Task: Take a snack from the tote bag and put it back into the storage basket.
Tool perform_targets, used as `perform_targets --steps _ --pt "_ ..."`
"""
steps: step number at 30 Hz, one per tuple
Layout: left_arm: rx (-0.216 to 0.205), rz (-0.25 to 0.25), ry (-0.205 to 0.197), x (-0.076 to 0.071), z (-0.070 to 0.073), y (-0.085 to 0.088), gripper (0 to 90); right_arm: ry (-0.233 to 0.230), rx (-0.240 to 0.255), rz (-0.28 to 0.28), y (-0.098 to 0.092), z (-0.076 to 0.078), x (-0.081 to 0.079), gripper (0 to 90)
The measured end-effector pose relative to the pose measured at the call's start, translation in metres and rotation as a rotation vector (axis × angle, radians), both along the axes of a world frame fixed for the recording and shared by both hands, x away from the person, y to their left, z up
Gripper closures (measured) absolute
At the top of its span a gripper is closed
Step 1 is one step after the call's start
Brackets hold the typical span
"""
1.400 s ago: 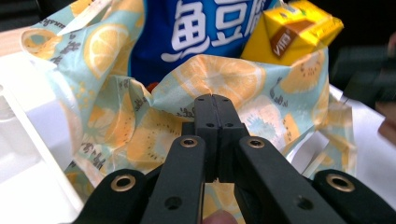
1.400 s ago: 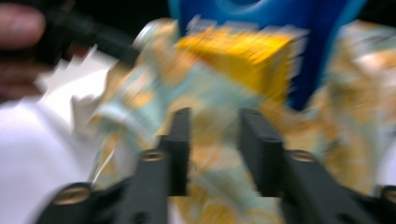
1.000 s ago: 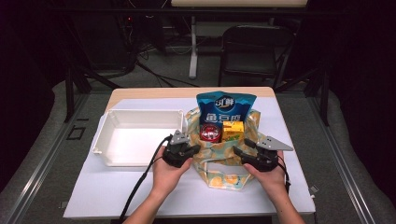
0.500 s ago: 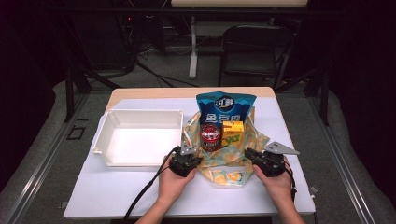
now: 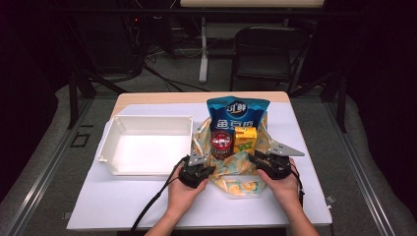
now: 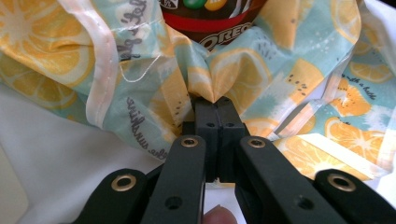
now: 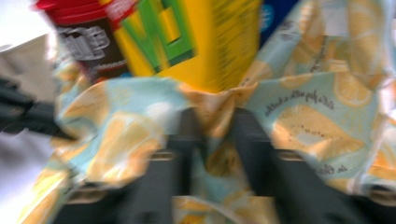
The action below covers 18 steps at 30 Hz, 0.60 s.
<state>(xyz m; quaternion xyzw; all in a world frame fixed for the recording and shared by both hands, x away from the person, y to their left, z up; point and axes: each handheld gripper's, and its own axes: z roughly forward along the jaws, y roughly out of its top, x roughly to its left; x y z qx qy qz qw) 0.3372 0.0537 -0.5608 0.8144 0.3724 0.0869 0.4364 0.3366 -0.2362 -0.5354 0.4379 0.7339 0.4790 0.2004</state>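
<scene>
Two grippers are working the same floppy lemon-print bag (image 5: 235, 169), a thin, crinkly plastic thing in pale blue and yellow that sits on the white table cover (image 5: 123, 201) just right of the white plastic tub (image 5: 147, 145). The left gripper (image 5: 195, 173) has its black jaws pressed flat together, pinching a gathered fold of the bag's near-left edge (the left gripper view shows the film bunched into a little peak at the tips). The right gripper (image 5: 259, 162) has just been closing its jaws, and a wad of the bag's right edge sits between them; that view is blurry, so I can't say how firmly it bites. Standing inside the bag: a round dark can (image 5: 221, 143) with a red lid, a boxy yellow carton (image 5: 245, 139) and a puffy blue snack pouch (image 5: 238, 114).
</scene>
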Motion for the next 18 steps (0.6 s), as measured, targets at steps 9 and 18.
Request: perform_targets --steps 9,18 --pt "-0.080 0.005 0.037 -0.001 0.001 0.001 90.0 0.067 -0.052 -0.045 -0.005 0.002 -0.017 90.0" --pt "0.001 0.029 0.075 0.000 -0.005 -0.006 90.0 0.261 -0.143 -0.064 -0.013 -0.023 -0.014 90.0"
